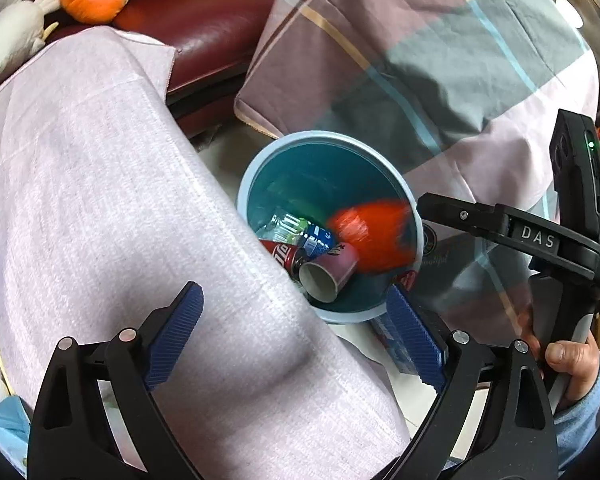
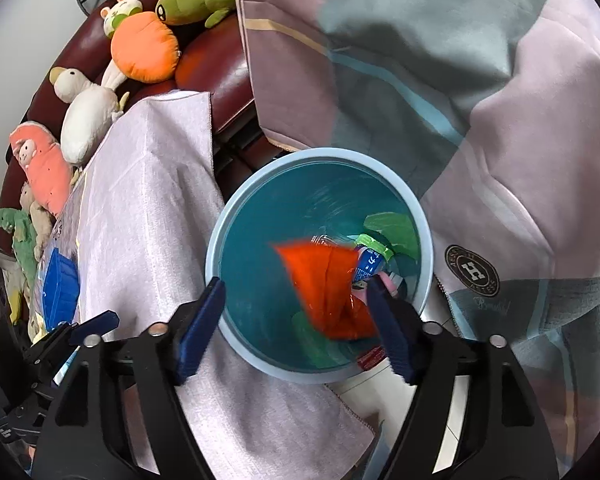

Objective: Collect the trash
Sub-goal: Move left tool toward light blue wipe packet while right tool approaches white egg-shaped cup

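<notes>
Trash bin point(image 2: 220, 276), light blue rim with teal inside, sits on the floor between the cloth-covered bench point(image 2: 148, 208) and the plaid blanket point(image 2: 500, 120). It lies directly below and ahead of the right claw point(image 2: 296, 320), whose blue pads straddle the rim's near edge.

Right claw is spread, nothing pinched. The orange wrapper point(image 2: 324, 288) shows motion-blurred in the gap between the pads but clear of both, inside the bin mouth; I read it as loose and dropping in, not held. In the left wrist view the same wrapper point(image 1: 374, 236) sits against the bin's far-right inner wall.

Already in the bin: a clear bottle with a blue label point(image 1: 300, 234), a red can point(image 1: 278, 254), and a cardboard tube point(image 1: 328, 276) lying with its open end towards the left camera.

Left claw point(image 1: 296, 332) is also spread and empty. It hangs over the bench cloth edge, with the bin point(image 1: 252, 184) ahead and slightly right of it. The right claw's arm point(image 1: 540, 236) reaches in from the right of that view, held by a hand point(image 1: 572, 360).

Key relation: the right claw is the nearer one, centred over the opening. Judgement: this drop looks done; no further trash is visible on the bench from here, so the next target can't be picked yet.
</notes>
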The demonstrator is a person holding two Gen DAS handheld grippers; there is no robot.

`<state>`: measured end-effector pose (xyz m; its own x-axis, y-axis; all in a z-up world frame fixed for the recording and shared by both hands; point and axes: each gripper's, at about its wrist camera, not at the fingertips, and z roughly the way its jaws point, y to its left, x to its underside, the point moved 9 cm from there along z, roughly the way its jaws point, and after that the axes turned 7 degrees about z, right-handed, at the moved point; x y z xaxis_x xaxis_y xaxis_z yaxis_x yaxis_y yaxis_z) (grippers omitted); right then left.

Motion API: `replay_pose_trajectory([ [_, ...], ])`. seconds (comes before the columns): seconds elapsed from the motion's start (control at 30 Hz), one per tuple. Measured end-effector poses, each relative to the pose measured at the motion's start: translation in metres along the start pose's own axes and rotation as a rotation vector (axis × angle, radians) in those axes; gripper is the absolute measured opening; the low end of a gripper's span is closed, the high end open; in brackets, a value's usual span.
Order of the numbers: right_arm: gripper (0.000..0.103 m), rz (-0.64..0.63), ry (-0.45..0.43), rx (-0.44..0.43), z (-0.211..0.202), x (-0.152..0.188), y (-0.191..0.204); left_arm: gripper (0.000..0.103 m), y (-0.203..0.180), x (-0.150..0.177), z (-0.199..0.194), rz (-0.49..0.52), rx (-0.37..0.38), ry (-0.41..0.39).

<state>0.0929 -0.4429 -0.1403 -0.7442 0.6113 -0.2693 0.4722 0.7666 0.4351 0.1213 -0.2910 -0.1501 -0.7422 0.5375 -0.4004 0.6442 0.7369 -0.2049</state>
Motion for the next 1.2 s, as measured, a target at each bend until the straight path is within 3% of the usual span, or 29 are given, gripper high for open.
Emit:
replay_pose_trajectory([
  [0.33,0.074,-0.025,-0.008,0.029,-0.014,0.006,0.021,0.094,0.015,0.012,-0.026,-0.039,0.016,-0.05],
  [0.63,0.076,-0.101,0.0,0.018,-0.024,0.027,0.065,0.095,0.041,0.035,-0.063,-0.089,-0.005,-0.107],
  [1.2,0.076,-0.318,0.127,-0.012,-0.003,0.108,0.17,0.096,0.152,0.113,-0.144,-0.245,-0.162,-0.2],
])
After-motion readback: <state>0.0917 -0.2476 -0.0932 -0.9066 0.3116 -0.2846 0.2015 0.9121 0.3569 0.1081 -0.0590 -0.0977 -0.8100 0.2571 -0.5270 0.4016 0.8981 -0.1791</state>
